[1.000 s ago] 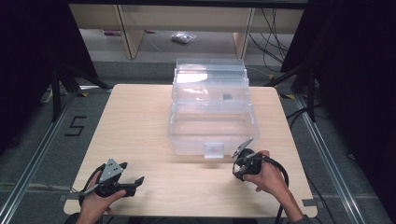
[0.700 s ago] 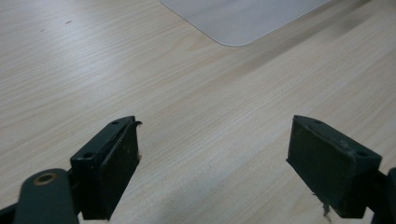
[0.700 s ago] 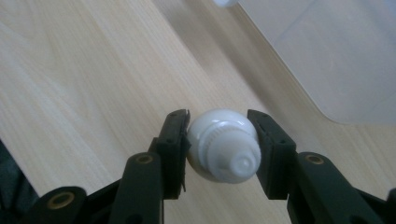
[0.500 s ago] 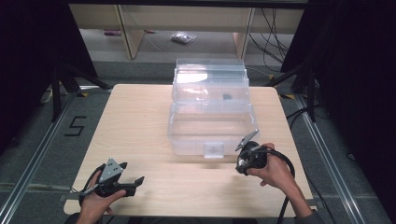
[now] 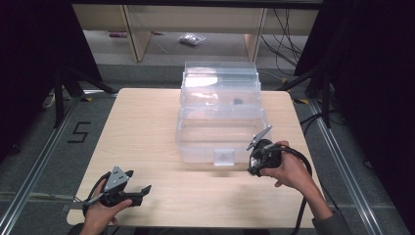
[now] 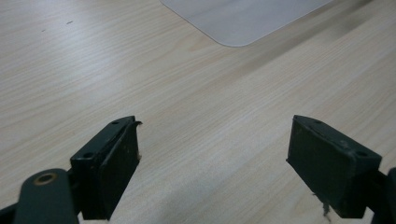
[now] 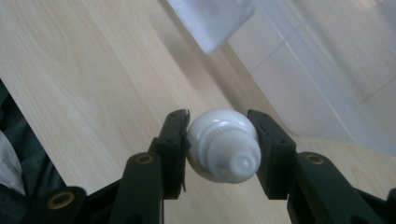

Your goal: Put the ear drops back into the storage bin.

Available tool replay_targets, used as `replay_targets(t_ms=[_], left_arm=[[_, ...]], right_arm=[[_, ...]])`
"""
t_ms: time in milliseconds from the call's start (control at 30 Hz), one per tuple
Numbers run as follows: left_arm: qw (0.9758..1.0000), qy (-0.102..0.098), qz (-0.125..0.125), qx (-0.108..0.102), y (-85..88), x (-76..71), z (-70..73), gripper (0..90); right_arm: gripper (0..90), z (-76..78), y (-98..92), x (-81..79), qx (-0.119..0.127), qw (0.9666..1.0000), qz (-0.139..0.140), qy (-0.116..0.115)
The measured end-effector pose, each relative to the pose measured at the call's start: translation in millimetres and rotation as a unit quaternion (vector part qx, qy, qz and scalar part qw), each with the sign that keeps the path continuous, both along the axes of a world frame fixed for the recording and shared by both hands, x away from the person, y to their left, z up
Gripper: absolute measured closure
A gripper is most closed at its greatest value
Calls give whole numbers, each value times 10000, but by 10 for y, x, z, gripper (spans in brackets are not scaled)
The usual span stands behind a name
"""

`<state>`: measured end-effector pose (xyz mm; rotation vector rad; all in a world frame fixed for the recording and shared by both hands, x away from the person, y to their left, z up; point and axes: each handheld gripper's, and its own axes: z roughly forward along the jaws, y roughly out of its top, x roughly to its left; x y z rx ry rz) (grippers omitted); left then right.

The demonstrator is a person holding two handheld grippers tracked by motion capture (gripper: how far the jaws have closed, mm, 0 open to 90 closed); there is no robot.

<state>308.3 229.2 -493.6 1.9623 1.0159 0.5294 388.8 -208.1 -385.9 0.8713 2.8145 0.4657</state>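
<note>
A person's right gripper (image 7: 219, 140) clamps a white ribbed cap-like object (image 7: 223, 144) between its jaws, just beside the near right corner of a clear plastic storage box (image 5: 220, 115) on a wooden table (image 5: 142, 127). The left gripper (image 6: 215, 163), jaws spread wide and empty, hovers at the table's near left. A steady squeeze likely matters, as the rounded object could slip. Bare wood lies left of the box; the right edge sits close.

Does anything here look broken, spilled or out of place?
Nothing stands out. The clear plastic bins sit stacked and upright on the table, with nothing spilled. The right gripper squarely holds a white cap-like object; the left gripper is open over bare wood.
</note>
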Motion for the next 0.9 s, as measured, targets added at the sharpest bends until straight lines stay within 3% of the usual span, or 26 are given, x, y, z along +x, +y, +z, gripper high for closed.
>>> replay_targets(t_ms=[900], left_arm=[[10000,14,-6,-14,0,2,0,160]], right_arm=[[602,486,61,188,129,9998,113,54]])
